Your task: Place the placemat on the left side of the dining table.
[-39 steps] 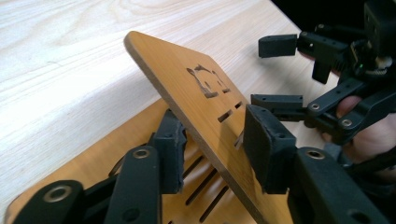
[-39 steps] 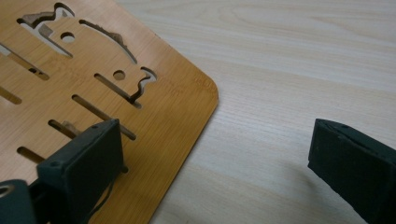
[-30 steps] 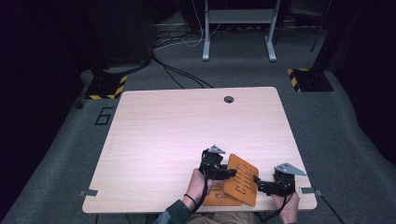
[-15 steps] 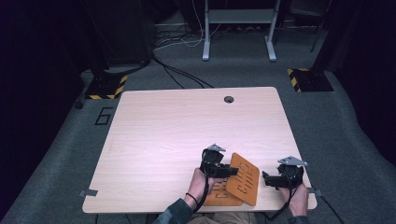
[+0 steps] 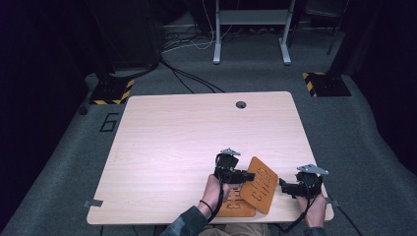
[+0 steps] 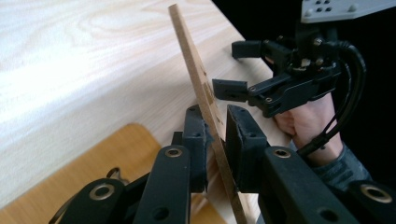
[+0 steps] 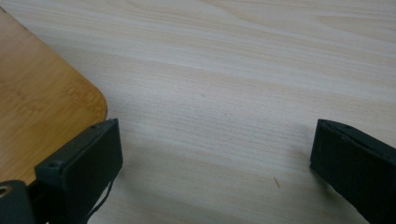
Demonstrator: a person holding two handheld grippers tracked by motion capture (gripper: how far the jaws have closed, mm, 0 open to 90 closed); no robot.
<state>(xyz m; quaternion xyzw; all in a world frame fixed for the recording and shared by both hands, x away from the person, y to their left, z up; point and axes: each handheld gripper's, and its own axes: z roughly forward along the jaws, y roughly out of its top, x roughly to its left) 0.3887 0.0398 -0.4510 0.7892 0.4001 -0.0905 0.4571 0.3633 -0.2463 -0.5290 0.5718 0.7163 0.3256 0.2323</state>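
Withdrawn rightward, the right gripper (image 5: pixel 284 186) now gapes empty near the table (image 5: pixel 172 142) edge; the left gripper (image 5: pixel 248 175) clamps the tilted orange board (image 5: pixel 259 186)

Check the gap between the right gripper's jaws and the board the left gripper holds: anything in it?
Nothing. In the high view, bare table separates the open right gripper from the raised board clamped by the left gripper.
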